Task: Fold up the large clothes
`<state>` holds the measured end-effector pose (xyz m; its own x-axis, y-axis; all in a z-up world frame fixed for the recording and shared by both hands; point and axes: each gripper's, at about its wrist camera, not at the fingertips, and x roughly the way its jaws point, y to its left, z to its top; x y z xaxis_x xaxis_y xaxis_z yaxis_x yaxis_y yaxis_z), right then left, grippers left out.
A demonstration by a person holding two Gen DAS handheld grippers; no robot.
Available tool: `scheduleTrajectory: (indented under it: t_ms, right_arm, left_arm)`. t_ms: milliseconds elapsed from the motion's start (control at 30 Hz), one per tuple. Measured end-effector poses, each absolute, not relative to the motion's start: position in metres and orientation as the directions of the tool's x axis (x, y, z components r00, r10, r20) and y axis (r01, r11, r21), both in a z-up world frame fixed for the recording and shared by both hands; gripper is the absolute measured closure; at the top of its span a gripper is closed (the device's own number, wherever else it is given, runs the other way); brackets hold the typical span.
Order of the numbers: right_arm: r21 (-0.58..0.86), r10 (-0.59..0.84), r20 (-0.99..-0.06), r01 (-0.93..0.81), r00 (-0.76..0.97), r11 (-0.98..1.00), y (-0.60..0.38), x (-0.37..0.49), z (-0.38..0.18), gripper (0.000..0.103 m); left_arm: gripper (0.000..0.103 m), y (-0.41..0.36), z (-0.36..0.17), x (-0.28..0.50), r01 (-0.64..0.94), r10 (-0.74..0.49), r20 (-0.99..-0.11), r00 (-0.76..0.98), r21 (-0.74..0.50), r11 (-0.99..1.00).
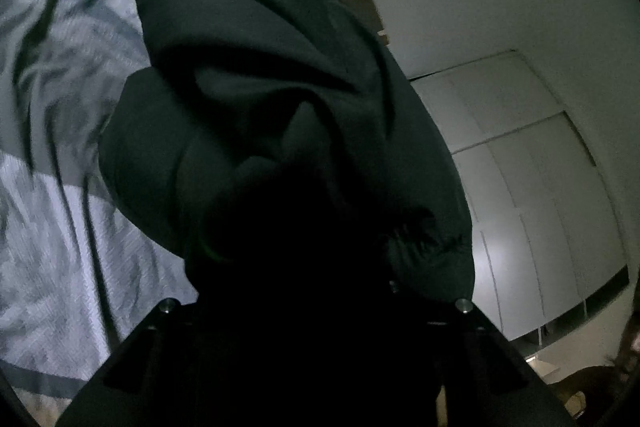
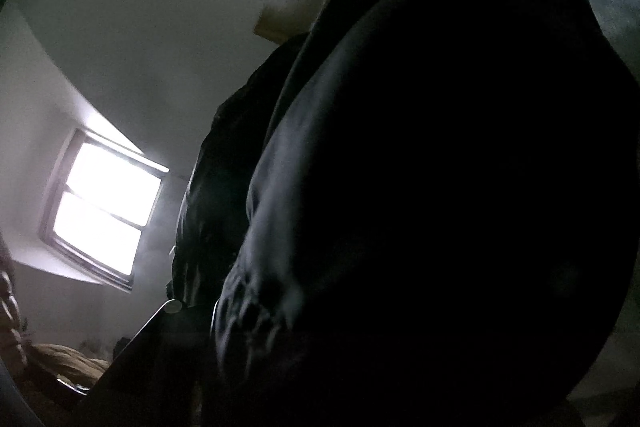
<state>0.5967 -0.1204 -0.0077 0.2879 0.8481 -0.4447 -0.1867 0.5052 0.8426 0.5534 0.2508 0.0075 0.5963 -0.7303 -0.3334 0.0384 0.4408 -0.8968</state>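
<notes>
A large dark garment (image 1: 248, 75) hangs bunched in front of the left wrist camera and drapes over my left gripper (image 1: 304, 227), whose fingers are buried in the dark cloth. In the right wrist view the same dark garment (image 2: 440, 167) fills most of the frame and covers my right gripper, so its fingers do not show. A gathered, ribbed edge of the cloth (image 2: 248, 303) hangs near the right gripper's body. Both grippers are lifted, with the cameras tilted up towards walls and ceiling.
A bed with a grey and white patterned cover (image 1: 52, 155) lies at the left of the left wrist view. White wardrobe doors (image 1: 532, 195) stand at the right. A bright window (image 2: 104, 207) is at the left of the right wrist view, with a brown cushion (image 2: 68, 363) below it.
</notes>
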Motion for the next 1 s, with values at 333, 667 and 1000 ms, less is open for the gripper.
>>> scheduleTrajectory:
  t_ms: [333,667,1000]
  right_arm:
    - [0.836,0.878,-0.377,-0.301,0.294,0.460,-0.071,0.566,0.053,0.072]
    - [0.831,0.863,-0.413,-0.266,0.291,0.488,-0.032,0.539,-0.024,0.072]
    - [0.806,0.790,-0.518,-0.123,0.327,0.579,-0.044,0.553,-0.126,0.058]
  left_arm:
    - [0.077,0.274,0.043,0.515,0.103,-0.695,-0.304,0.651,-0.872,0.478]
    - [0.077,0.260,-0.048,0.498,0.043,-0.654,-0.405,0.639,-0.831,0.555]
    - [0.056,0.271,-0.145,0.511,-0.108,-0.516,-0.604,0.608,-0.706,0.699]
